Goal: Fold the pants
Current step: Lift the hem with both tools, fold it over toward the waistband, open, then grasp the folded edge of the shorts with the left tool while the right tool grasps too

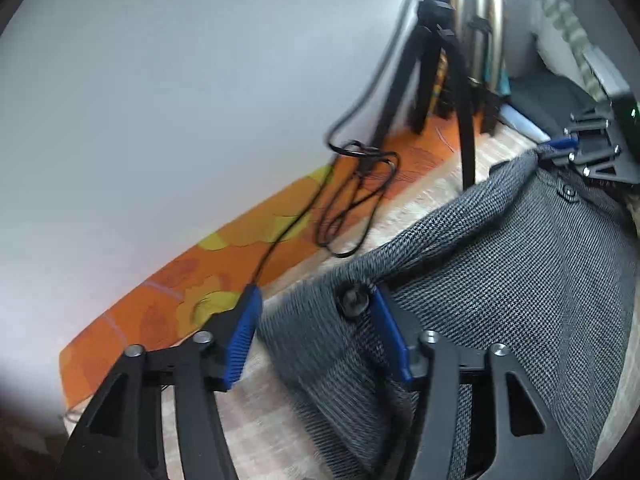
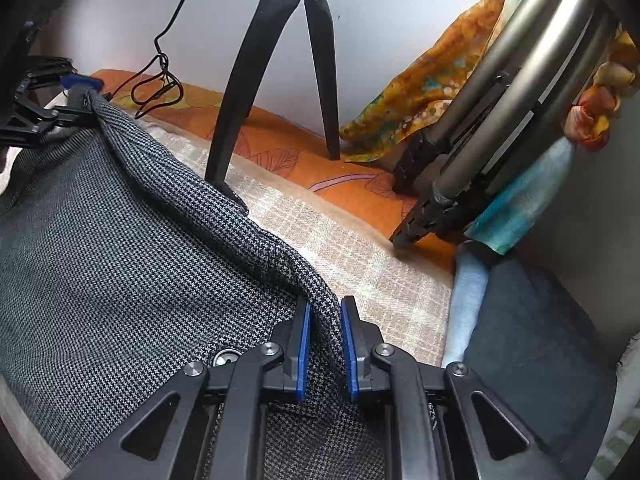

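Note:
The pants [image 1: 500,264] are grey houndstooth cloth spread over a beige checked blanket [image 2: 360,264]. They also fill the lower left of the right wrist view [image 2: 120,264]. My left gripper [image 1: 316,308] stands wide open around the waistband corner, with a black button [image 1: 354,300] just inside its right finger. My right gripper [image 2: 325,320] is shut on a raised ridge of the waistband edge. It also shows in the left wrist view [image 1: 560,148], pinching the far corner. The left gripper shows in the right wrist view [image 2: 76,84] at the other corner.
A black tripod [image 2: 280,60] stands on an orange flowered sheet [image 1: 248,236] by the white wall. A black cable [image 1: 352,200] coils beside it. Folded metal stand legs [image 2: 500,100], coloured cloths and a dark cushion [image 2: 528,340] crowd the right side.

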The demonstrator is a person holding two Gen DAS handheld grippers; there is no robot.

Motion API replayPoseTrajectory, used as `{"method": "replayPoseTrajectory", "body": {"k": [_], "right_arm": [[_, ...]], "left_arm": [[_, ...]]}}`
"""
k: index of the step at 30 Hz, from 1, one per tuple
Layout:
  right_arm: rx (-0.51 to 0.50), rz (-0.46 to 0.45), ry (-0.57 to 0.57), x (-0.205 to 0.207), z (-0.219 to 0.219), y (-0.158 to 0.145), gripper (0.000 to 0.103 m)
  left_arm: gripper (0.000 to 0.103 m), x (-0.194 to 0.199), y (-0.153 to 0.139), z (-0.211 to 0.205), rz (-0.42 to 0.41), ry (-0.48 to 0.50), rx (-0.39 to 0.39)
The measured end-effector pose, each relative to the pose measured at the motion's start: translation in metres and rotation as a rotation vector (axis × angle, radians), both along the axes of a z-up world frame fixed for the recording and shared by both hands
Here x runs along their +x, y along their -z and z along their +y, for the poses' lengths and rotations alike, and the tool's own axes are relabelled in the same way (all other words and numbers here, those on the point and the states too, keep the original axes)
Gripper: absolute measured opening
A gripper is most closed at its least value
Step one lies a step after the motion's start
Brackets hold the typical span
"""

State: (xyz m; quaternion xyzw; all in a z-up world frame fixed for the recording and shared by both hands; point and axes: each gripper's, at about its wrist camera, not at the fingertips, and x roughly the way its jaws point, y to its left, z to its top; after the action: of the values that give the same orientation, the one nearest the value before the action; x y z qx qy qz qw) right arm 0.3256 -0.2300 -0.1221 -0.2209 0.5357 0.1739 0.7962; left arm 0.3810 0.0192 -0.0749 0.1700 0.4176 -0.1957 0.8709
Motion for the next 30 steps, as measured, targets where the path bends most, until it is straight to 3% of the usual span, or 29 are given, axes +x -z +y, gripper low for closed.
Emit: {"method": "replayPoseTrajectory", "body": {"k": [2, 3, 4, 6, 9, 15, 18, 23, 27, 30], "right_arm": [[-0.006, 0.004, 0.011, 0.002, 0.001, 0.001, 0.02], [-0.016, -0.006, 0.026, 0.004, 0.0, 0.002, 0.033], [-0.022, -0.019, 0.044, 0.006, -0.002, 0.001, 0.037], [-0.004, -0.027, 0.072, 0.005, -0.007, -0.006, 0.039], [0.032, -0.061, 0.143, -0.008, -0.021, -0.027, 0.061], [0.138, -0.101, 0.282, -0.083, -0.044, -0.071, 0.081], [0.194, -0.082, 0.379, -0.127, -0.055, -0.077, 0.083], [0.384, 0.062, 0.555, -0.177, -0.079, -0.057, 0.083], [0.575, 0.177, 0.665, -0.187, -0.097, -0.036, 0.083], [0.621, 0.188, 0.714, -0.181, -0.105, -0.025, 0.083]], "left_arm": [[0.058, -0.007, -0.006, 0.007, -0.033, -0.024, 0.032], [0.058, -0.011, -0.007, 0.012, -0.061, -0.053, 0.072], [0.058, -0.014, -0.01, 0.018, -0.072, -0.076, 0.087], [0.058, -0.025, -0.019, 0.03, -0.082, -0.107, 0.046], [0.058, -0.052, -0.033, 0.039, -0.101, -0.119, -0.032], [0.058, -0.116, -0.035, 0.001, -0.113, 0.008, -0.06], [0.058, -0.14, -0.031, -0.017, -0.086, 0.066, -0.091], [0.058, -0.172, -0.026, -0.027, -0.036, 0.071, -0.16], [0.058, -0.211, -0.022, -0.018, 0.045, 0.076, -0.234], [0.058, -0.233, -0.01, -0.025, 0.109, 0.11, -0.235]]}}
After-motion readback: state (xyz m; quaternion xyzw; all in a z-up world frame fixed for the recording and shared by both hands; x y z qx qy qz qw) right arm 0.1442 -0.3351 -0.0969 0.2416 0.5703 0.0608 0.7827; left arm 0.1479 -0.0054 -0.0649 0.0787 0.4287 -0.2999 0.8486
